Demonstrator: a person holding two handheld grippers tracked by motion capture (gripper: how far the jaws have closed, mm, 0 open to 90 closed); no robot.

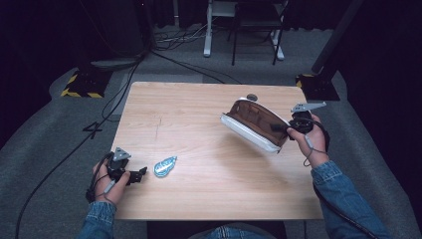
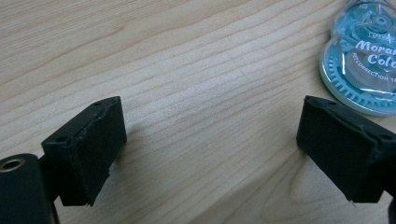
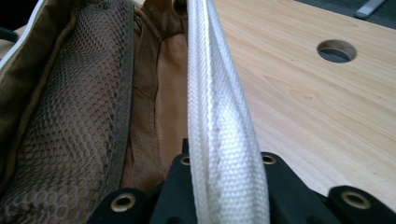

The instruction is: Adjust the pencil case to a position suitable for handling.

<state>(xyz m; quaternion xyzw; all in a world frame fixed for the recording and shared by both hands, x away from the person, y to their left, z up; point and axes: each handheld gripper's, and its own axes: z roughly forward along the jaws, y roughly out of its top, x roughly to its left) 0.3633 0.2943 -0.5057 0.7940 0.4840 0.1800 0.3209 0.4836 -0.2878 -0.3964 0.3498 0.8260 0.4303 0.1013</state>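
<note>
The right tool (image 1: 284, 128) is clamped on the white rim of the open pouch (image 1: 255, 123), holding it tilted, apparently just off the desk (image 1: 199, 114). Well apart from the pouch, the left tool (image 1: 139, 174) gapes wide, just beside the blue correction tape (image 1: 164, 166).

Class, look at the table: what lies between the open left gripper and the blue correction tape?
Nothing: in the left gripper view, only bare wood separates the left gripper from the correction tape, which lies just beyond its right jaw.
</note>
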